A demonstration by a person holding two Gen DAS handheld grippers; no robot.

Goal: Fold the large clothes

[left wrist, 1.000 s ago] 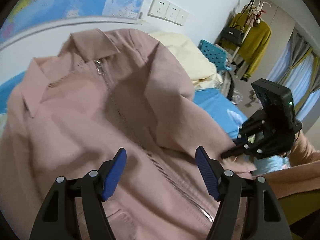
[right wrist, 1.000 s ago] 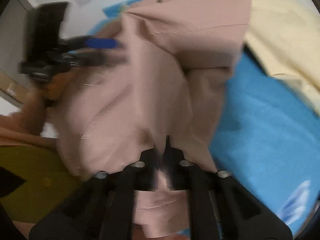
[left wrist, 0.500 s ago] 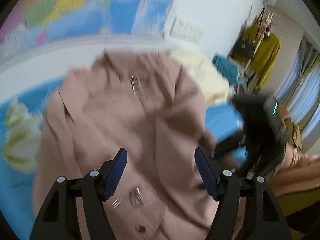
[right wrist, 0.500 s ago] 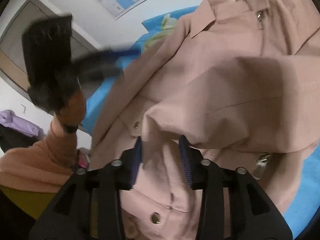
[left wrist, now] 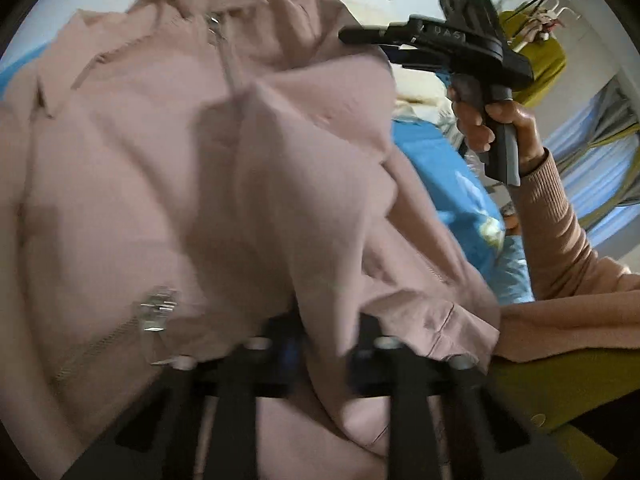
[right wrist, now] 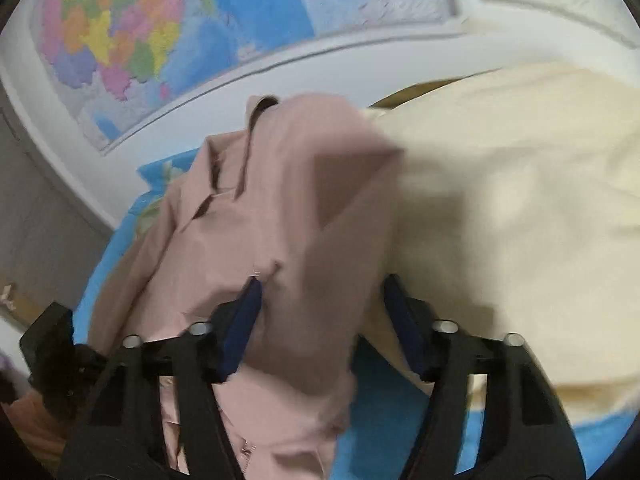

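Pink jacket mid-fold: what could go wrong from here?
1. The right gripper is open around the pink jacket, so the lifted fold may drop.
2. The left gripper is buried in fabric; its grip may catch extra layers.
3. The jacket touches the cream bedding, which could drag along.

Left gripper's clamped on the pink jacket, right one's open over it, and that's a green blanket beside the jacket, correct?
Not quite: the blanket is cream, not green, as the right wrist view shows. The rest holds: the left gripper is shut on the pink jacket, and the right gripper is open over it.
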